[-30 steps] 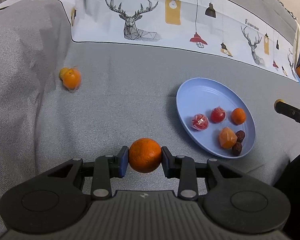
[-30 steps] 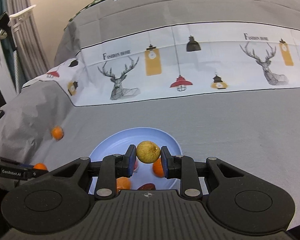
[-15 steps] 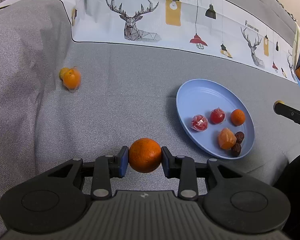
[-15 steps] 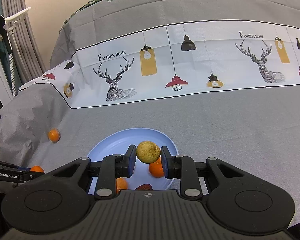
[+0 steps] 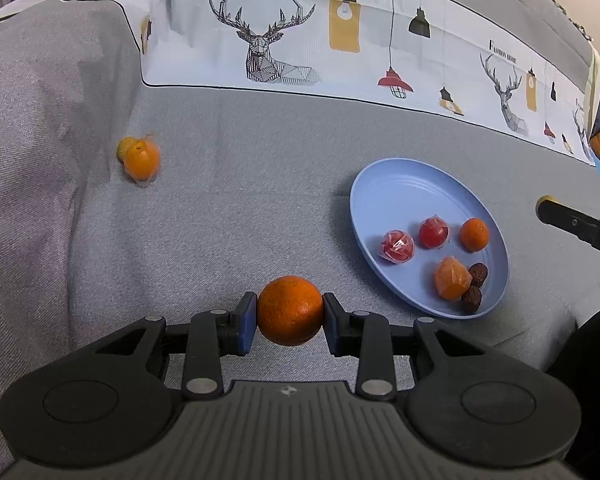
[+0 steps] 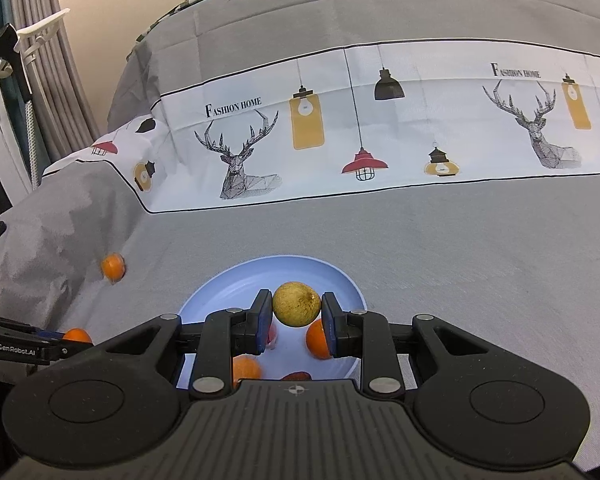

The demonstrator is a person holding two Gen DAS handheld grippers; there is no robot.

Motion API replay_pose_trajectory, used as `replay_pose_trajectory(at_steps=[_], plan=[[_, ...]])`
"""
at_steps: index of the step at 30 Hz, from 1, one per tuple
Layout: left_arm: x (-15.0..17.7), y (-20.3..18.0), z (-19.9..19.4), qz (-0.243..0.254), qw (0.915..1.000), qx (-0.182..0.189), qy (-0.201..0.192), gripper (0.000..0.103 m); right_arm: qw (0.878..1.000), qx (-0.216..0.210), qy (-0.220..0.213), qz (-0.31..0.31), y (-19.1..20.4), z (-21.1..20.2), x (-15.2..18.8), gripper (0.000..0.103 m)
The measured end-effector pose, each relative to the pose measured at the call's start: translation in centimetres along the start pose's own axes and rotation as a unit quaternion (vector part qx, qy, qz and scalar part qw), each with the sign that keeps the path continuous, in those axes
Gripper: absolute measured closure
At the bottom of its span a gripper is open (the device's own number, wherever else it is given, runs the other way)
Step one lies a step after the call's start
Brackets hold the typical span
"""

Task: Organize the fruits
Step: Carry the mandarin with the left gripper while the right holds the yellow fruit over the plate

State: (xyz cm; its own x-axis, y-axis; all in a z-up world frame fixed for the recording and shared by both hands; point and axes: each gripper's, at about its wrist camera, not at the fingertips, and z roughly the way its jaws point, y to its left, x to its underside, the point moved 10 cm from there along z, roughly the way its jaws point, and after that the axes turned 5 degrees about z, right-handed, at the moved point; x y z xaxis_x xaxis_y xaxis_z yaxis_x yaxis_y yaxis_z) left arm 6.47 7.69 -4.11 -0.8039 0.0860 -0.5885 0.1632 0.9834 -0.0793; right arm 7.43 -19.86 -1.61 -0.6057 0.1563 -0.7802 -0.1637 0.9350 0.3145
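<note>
The round, dull yellow-green fruit is pinched between the pads of the right claw, hanging directly over the shallow pale-blue plastic plate on the grey bedspread. The left claw clamps a round, pitted orange; from it the plate lies toward two o'clock, so the right hand is probably nearer to release.
</note>
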Motion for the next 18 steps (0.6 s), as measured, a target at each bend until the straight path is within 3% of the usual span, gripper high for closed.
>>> replay_pose_trajectory(at_steps=[7, 18], plan=[[-0.1, 0.0, 0.2, 0.002, 0.9999, -0.014, 0.0, 0.065, 1.0, -0.005, 0.001, -0.02, 0.3, 1.2, -0.3, 0.075], [-0.7, -2.8, 0.5, 0.076, 0.995, -0.061, -0.021, 0.065, 1.0, -0.008, 0.008, -0.008, -0.3, 1.9, -0.6, 0.075]])
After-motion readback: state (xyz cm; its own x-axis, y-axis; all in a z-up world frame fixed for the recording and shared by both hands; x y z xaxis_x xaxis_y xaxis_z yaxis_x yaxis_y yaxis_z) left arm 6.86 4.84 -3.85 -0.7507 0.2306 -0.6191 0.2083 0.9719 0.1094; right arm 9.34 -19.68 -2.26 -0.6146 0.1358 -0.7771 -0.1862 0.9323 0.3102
